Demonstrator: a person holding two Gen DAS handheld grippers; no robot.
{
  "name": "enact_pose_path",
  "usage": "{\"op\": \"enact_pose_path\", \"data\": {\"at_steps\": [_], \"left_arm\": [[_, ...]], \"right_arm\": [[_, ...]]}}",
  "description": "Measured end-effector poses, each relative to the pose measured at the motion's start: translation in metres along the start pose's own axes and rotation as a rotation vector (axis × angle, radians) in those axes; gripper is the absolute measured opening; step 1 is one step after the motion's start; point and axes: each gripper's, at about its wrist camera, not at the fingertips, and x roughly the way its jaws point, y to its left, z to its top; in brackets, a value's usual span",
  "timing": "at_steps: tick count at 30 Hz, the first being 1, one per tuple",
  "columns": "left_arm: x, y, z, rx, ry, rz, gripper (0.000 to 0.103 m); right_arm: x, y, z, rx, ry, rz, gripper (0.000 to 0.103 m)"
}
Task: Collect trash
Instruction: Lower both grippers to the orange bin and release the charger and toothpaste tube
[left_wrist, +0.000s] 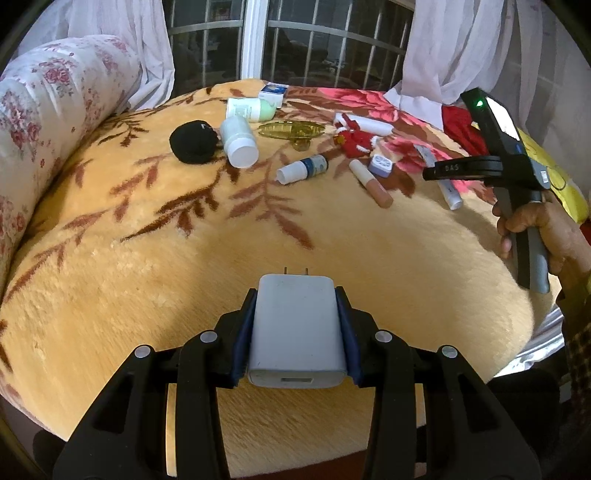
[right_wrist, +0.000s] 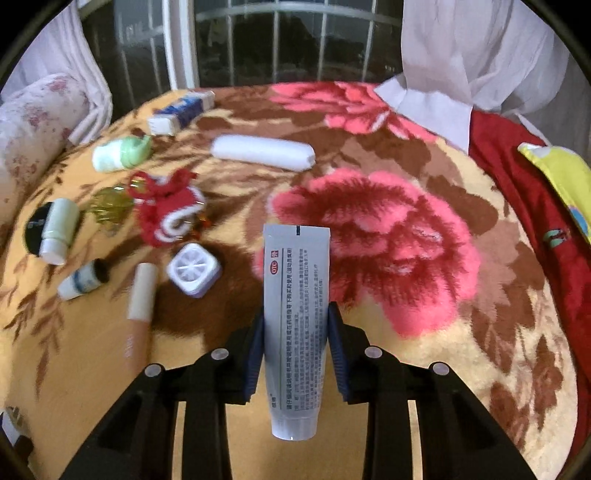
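Note:
My left gripper (left_wrist: 295, 295) is shut on a white plug charger (left_wrist: 297, 332), prongs pointing forward, held above the yellow floral blanket (left_wrist: 147, 258). My right gripper (right_wrist: 296, 312) is shut on a white ointment tube (right_wrist: 297, 325), crimped end forward, above the blanket's pink flower (right_wrist: 388, 251). The right gripper also shows in the left wrist view (left_wrist: 439, 171), at the right, with the tube (left_wrist: 450, 194) hanging from it. Loose items lie ahead: a white bottle (left_wrist: 239, 142), a small dropper bottle (left_wrist: 303, 168), a pink lip tube (left_wrist: 371, 182).
Also on the blanket: a black round pouch (left_wrist: 192, 142), an amber hair clip (left_wrist: 291, 130), a red knitted charm (right_wrist: 166, 212), a white square case (right_wrist: 194, 269), a white roll (right_wrist: 262, 152), a green-capped bottle (right_wrist: 122, 153), a blue-white box (right_wrist: 183, 110). A floral bolster (left_wrist: 40, 110) lies left; curtains and window bars behind.

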Motion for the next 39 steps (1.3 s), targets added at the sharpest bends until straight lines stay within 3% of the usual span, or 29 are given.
{"op": "enact_pose_path", "data": {"at_steps": [9, 16, 19, 23, 28, 34, 35, 37, 39], "left_arm": [[-0.024, -0.006, -0.012, 0.027, -0.003, -0.038, 0.040], [-0.056, -0.005, -0.052, 0.105, 0.074, -0.090, 0.040], [-0.061, -0.004, -0.078, 0.147, 0.141, -0.093, 0.040], [-0.054, -0.002, -0.113, 0.169, 0.277, -0.119, 0.040], [-0.035, -0.001, -0.144, 0.187, 0.410, -0.122, 0.040], [-0.018, 0.000, -0.155, 0.170, 0.505, -0.140, 0.040], [-0.016, -0.001, -0.156, 0.173, 0.520, -0.141, 0.041], [-0.014, -0.003, -0.162, 0.184, 0.546, -0.130, 0.049], [-0.012, -0.006, -0.161, 0.193, 0.545, -0.109, 0.062]], "right_arm": [[-0.080, 0.020, -0.028, -0.053, -0.140, 0.088, 0.032], [-0.155, 0.071, -0.110, -0.191, -0.169, 0.265, 0.032], [-0.168, 0.089, -0.147, -0.235, -0.131, 0.326, 0.032], [-0.163, 0.109, -0.196, -0.274, -0.017, 0.413, 0.032], [-0.128, 0.126, -0.248, -0.279, 0.166, 0.476, 0.032], [-0.095, 0.147, -0.287, -0.302, 0.313, 0.499, 0.034], [-0.089, 0.151, -0.293, -0.312, 0.330, 0.491, 0.036], [-0.082, 0.158, -0.302, -0.336, 0.368, 0.489, 0.063], [-0.080, 0.159, -0.305, -0.336, 0.361, 0.460, 0.071]]}}
